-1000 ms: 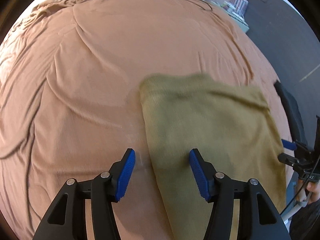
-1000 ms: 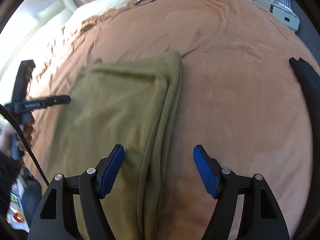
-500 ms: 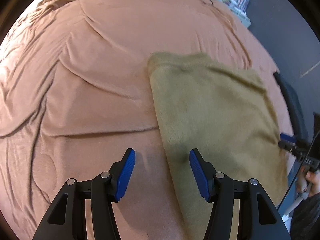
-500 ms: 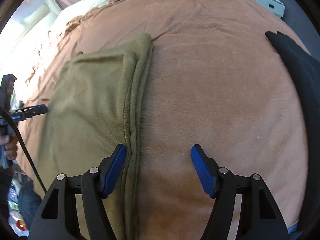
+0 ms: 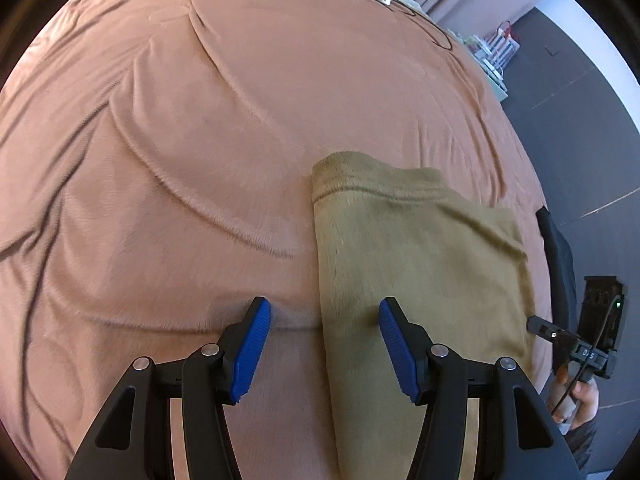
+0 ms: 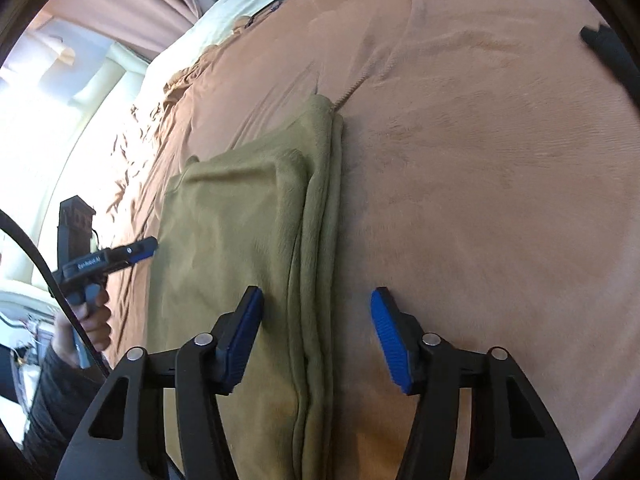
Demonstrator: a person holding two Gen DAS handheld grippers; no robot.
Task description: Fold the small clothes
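The olive garment (image 5: 420, 264) lies partly folded on the brown blanket (image 5: 180, 160). My left tongs (image 5: 322, 322) gape astride its left edge; my right tongs (image 6: 316, 308) are closing around its layered right edge, not yet pinching. Next, I judge: pinch both edges, then fold toward the far end.

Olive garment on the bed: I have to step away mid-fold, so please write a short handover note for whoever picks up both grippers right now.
Left gripper: open, straddling the left edge of the olive garment, pads not pressing it.
Right gripper: jaws closing around the garment's stacked right edge, nothing pinched yet.
Things: the garment lies flat on the brown blanket, already folded into a narrow strip with layered edges on its right side. A black garment lies apart at the blanket's right edge.
Done: lengthwise folds.
Left: probably grip the near edges and fold the strip across; the black piece looks untouched.
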